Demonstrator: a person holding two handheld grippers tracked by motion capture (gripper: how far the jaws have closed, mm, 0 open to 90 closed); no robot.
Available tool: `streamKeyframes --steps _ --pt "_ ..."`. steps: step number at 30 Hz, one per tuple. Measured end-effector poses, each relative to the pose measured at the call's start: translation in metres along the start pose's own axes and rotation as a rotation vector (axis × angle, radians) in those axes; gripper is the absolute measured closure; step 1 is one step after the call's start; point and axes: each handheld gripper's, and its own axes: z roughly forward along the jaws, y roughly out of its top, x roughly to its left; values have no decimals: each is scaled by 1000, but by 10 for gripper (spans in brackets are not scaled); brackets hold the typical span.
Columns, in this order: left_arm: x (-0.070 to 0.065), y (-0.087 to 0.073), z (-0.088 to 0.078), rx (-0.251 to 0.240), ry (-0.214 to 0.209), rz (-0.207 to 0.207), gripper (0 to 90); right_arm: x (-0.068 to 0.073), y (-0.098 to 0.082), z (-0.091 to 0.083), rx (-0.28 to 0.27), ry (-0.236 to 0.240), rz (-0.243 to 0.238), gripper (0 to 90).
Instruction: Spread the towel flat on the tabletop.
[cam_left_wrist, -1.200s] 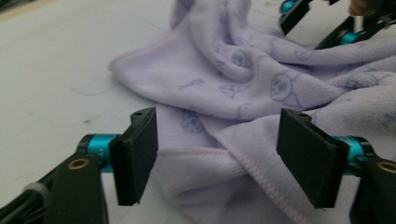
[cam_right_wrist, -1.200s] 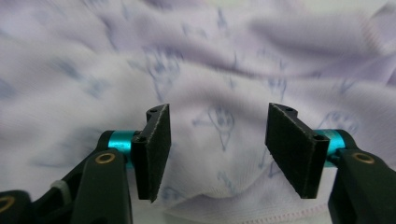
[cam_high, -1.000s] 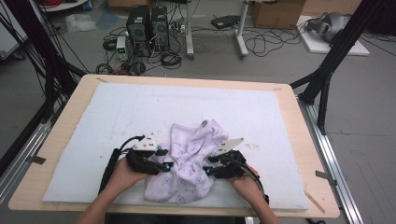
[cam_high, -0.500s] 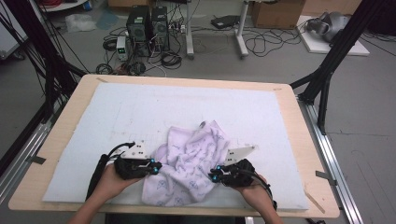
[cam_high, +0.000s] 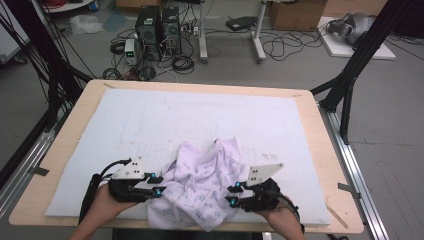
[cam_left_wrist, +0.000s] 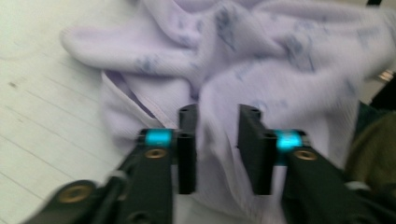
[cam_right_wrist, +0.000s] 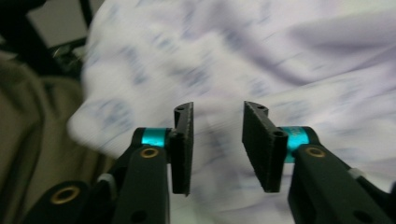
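Note:
A crumpled pale lilac garment (cam_high: 202, 187) with a blue print lies at the front middle of the white mat (cam_high: 150, 125), and its lower part hangs over the front edge. My left gripper (cam_high: 156, 186) is at the cloth's left edge, open; in the left gripper view the garment (cam_left_wrist: 261, 60) lies under and beyond the left gripper (cam_left_wrist: 217, 142). My right gripper (cam_high: 231, 195) is at the cloth's right edge, also open. Blurred fabric (cam_right_wrist: 243, 60) lies beyond the right gripper (cam_right_wrist: 215, 144) in its own view.
The mat covers a wooden table (cam_high: 335, 165) with a bare rim on every side. Black frame legs (cam_high: 350, 85) stand at the right and left. Computer towers (cam_high: 157, 27) and cables lie on the floor beyond the far edge.
Both grippers have drawn back toward the front edge and slightly apart. The garment's near part has spread lower over the front edge.

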Motion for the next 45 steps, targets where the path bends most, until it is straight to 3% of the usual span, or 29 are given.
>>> streamKeyframes --steps 1,3,4,7,9,10,12,15,17,18,20,21,22,23,26,28,30,34,36,40,41,42,44,45 --pt "0 0 0 0 0 0 597 0 0 0 0 0 0 625" --pt "16 14 7 -21 31 -24 551 -22 12 -6 -11 -82 -9 578" --pt "16 14 7 -21 31 -24 541 -30 16 -7 -11 -99 -2 559" --pt "35 27 20 -33 58 -51 524 -57 25 -3 -29 -152 0 529" --pt "53 37 38 -31 76 -89 509 -73 29 3 -10 -185 11 510" --pt "53 37 38 -31 76 -89 510 -80 29 7 1 -203 13 504" --pt "62 40 52 -9 80 -121 499 -92 27 15 23 -223 16 486" --pt "71 37 71 13 130 -142 463 -108 20 27 61 -232 47 466" --pt "79 31 90 79 148 -165 455 -116 16 33 86 -235 64 463" --pt "79 31 90 79 148 -165 467 -116 16 33 86 -235 64 463" --pt "81 28 99 111 140 -170 608 -122 12 41 124 -236 71 521" --pt "82 27 102 114 116 -168 683 -123 11 45 146 -232 66 549" --pt "83 26 103 103 91 -172 683 -123 11 45 146 -232 66 549" --pt "82 27 103 100 87 -166 796 -123 10 46 133 -238 63 602" --pt "80 30 99 98 111 -143 824 -122 11 45 132 -199 62 852" --pt "82 30 90 81 136 -151 827 -121 12 45 136 -201 53 863" --pt "86 31 78 31 150 -180 829 -120 13 43 144 -209 38 872" --pt "97 30 54 -63 203 -237 837 -121 15 31 105 -223 50 876" --pt "103 28 46 -76 224 -264 839 -123 19 20 81 -231 52 876" --pt "114 37 38 -86 269 -261 841 -128 30 6 73 -261 49 878" --pt "123 49 34 -65 297 -240 841 -131 34 3 72 -266 48 879" --pt "123 49 34 -65 297 -240 843 -134 38 -1 70 -280 49 880" --pt "134 65 30 -70 347 -220 844 -138 43 -6 64 -299 43 881" --pt "141 75 28 -77 376 -215 845 -151 58 -19 35 -339 52 882"
